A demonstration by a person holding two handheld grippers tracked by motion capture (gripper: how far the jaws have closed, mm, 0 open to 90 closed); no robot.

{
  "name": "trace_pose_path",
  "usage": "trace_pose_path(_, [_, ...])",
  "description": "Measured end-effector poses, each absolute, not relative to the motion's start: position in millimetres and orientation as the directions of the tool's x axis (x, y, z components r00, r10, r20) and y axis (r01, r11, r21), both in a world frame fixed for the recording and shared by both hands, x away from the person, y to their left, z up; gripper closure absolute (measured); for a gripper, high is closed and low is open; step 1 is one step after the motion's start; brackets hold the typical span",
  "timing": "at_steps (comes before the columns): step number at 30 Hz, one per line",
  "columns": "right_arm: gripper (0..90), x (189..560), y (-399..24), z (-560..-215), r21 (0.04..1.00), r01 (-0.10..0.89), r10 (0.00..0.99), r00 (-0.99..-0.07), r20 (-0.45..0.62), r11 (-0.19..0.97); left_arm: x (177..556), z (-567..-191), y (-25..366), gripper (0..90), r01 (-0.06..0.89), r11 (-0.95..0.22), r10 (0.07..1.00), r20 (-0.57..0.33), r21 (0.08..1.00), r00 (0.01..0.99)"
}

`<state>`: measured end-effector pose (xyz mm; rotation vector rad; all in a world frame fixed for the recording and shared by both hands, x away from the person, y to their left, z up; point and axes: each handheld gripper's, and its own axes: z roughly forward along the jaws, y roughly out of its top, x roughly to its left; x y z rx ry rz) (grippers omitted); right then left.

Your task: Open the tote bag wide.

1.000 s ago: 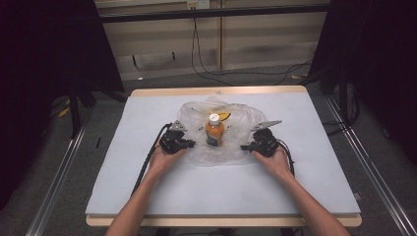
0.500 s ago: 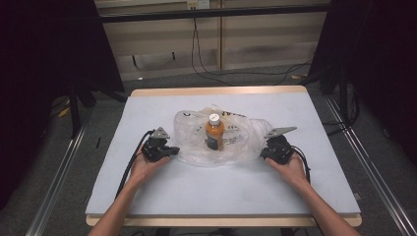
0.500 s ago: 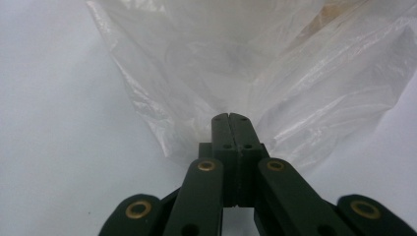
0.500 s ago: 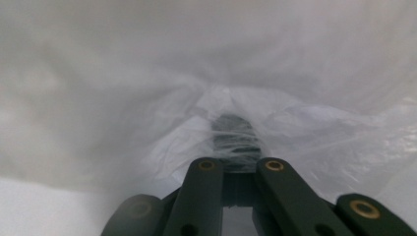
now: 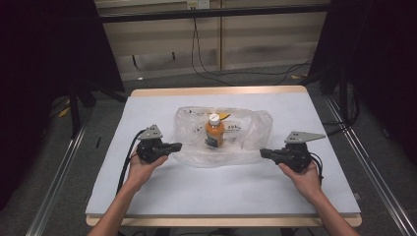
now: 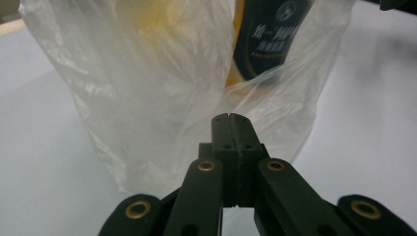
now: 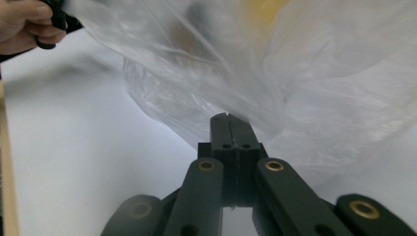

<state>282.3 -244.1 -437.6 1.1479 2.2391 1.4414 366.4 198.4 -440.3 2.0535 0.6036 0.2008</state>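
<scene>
At a white-topped table with a pale wooden rim [image 5: 216, 91], a person works a crumpled clear plastic bag [image 5: 246, 130] that lies at the centre with an orange bottle with a white cap [image 5: 215, 132] standing inside it. At 9 o'clock of the bag, the left gripper [image 5: 177, 146] sits just beside the plastic's edge; the left gripper view shows its black jaws pressed together [image 6: 230, 118] with nothing between them, the film hanging just ahead. At 3 o'clock, the right gripper [image 5: 263, 153] points inward near the bag's other edge, its jaws likewise closed on nothing [image 7: 230, 118]. The step in hand appears to be readying the bag for handling from both sides; the next move likely calls for parting each pair of jaws and pinching the thin film without tipping the bottle. The bottle's dark blue label [image 6: 273, 37] carries white characters too blurred to read.
</scene>
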Motion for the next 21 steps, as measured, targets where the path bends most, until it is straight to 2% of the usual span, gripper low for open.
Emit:
trace_pose_path(8, [90.0,281,-268,-415,0.885,0.448,0.762,-0.616,0.199,0.131,367,-421,190,90.0,0.292,-0.391,0.483,-0.076,0.873,0.872])
trace_pose_path(21, [90.0,322,-246,-356,0.946,0.318,0.73,-0.66,0.178,0.057,395,-374,165,90.0,0.212,-0.322,0.473,-0.037,0.923,0.88])
